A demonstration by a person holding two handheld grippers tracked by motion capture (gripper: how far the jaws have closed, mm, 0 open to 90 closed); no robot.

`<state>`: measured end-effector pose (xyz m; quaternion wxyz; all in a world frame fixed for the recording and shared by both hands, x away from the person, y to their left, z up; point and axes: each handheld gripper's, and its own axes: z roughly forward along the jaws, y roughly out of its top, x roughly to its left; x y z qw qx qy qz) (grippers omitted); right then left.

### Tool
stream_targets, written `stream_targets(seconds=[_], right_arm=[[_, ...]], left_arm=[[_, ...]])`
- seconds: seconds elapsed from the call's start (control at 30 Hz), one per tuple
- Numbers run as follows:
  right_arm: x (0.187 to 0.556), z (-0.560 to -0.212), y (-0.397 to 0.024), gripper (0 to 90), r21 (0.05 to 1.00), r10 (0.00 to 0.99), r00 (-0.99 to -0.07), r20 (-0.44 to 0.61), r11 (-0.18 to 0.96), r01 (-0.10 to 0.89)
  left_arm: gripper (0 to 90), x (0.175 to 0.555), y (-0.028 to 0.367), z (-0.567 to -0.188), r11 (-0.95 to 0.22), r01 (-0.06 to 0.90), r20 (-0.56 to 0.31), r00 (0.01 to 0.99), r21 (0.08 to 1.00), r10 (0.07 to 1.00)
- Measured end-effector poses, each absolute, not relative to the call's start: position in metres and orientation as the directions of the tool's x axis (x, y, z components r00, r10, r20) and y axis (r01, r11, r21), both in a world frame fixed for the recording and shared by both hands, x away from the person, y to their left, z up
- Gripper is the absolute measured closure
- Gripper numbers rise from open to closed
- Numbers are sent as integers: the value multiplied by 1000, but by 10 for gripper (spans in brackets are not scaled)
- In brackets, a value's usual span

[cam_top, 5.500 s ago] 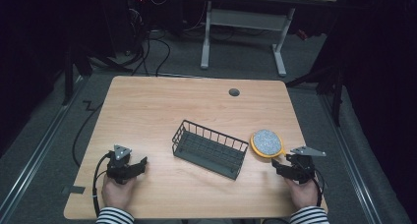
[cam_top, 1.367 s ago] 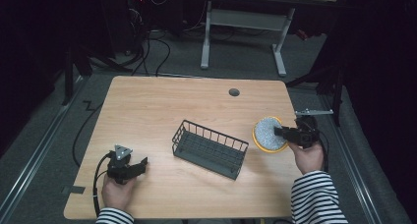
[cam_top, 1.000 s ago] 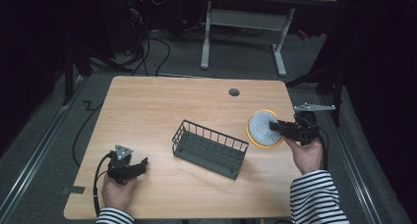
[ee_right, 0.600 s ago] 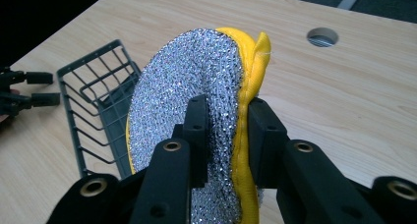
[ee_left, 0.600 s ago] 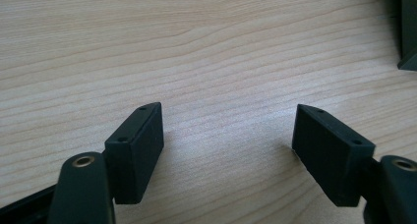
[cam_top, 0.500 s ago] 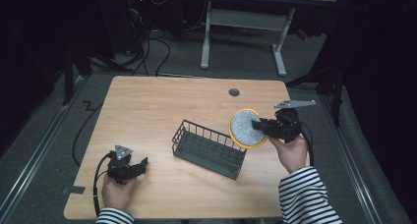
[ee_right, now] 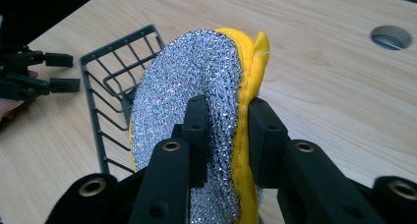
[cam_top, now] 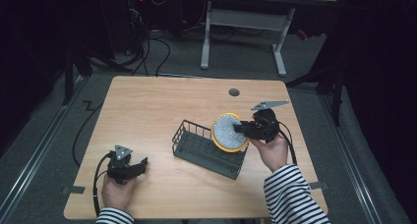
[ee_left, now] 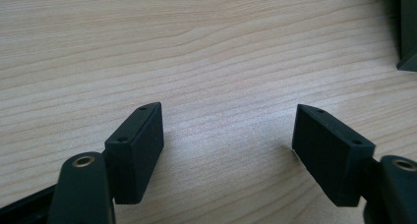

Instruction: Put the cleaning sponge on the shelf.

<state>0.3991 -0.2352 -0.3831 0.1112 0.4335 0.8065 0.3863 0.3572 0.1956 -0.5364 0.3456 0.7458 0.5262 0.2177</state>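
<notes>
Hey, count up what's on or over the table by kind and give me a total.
Wire basket: 1
Round scrubbing pad, silver mesh and yellow: 1
Hand-held grippers, left and right: 2
Total: 4

A pale wooden worktop (cam_top: 162, 111) with rounded corners sits in the middle of the frame, lit brightly while the room around it is dim. A round grommet hole (cam_top: 234, 92) lies near its far edge, right of centre. Grey carpet floor (cam_top: 44, 150) surrounds it. At the top of the frame stands a desk on a white metal frame (cam_top: 243, 22), and black cables (cam_top: 152, 47) trail over the floor at upper left. The far right and left edges of the frame fall into darkness.
</notes>
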Motion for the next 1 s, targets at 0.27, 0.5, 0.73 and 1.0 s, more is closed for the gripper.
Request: stream_targets(seconds=[0.27, 0.5, 0.73, 1.0], right_arm=[[403, -393, -211, 723, 702, 761, -630, 152, 366, 611], [404, -403, -203, 712, 681, 754, -642, 137, 399, 614], [402, -408, -197, 706, 663, 746, -657, 108, 439, 607], [401, -418, -200, 667, 656, 741, -658, 132, 433, 619]], left_arm=[[281, 357, 196, -536, -208, 634, -39, 352, 745, 935], [281, 357, 196, -536, -207, 634, -40, 352, 745, 935], [281, 357, 196, -536, -206, 634, -42, 353, 745, 935], [281, 357, 196, -536, -205, 634, -43, 352, 745, 935]])
